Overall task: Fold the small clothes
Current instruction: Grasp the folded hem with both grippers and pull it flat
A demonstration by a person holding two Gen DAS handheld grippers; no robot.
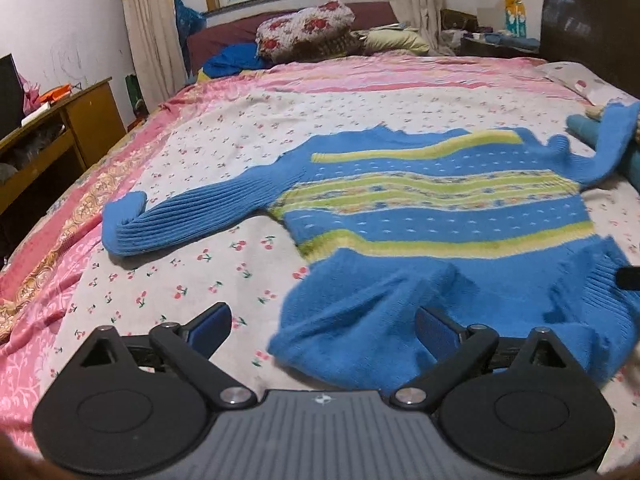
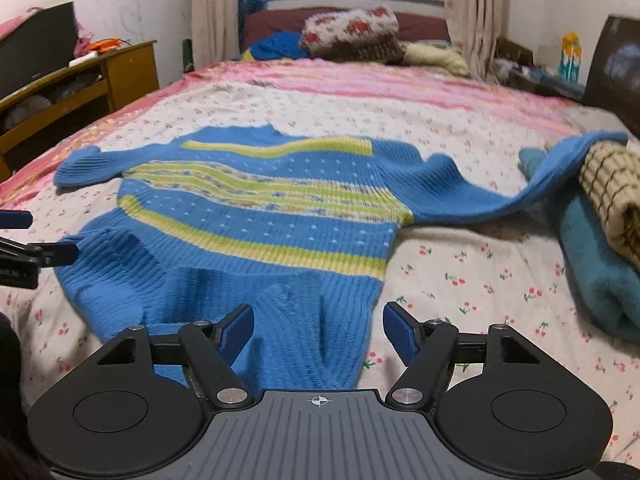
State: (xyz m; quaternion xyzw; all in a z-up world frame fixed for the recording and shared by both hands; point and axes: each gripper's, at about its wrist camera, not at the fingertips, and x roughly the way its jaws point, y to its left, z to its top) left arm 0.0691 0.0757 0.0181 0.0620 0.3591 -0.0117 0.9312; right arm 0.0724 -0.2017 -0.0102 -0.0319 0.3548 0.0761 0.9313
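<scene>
A small blue knit sweater (image 1: 440, 208) with yellow-green stripes lies spread flat on the bed, its hem nearest me. In the left wrist view my left gripper (image 1: 324, 328) is open wide at the hem's left corner, and the fabric reaches to its right finger (image 1: 436, 330). My right gripper (image 2: 319, 330) stands open around a raised bunch of the hem (image 2: 304, 320), with sheet showing between the fabric and the right pad (image 2: 400, 332). One sleeve (image 1: 180, 220) lies flat to the left. The other sleeve (image 2: 540, 184) drapes over a folded pile.
The bed sheet (image 1: 180, 280) is white with cherries and has pink borders. A folded teal cloth (image 2: 592, 264) and a checked cloth (image 2: 612, 184) are stacked at the right. Pillows (image 1: 304, 28) lie at the far end, a wooden desk (image 1: 60, 128) stands left, and a dark headboard (image 1: 592, 28) is at the right.
</scene>
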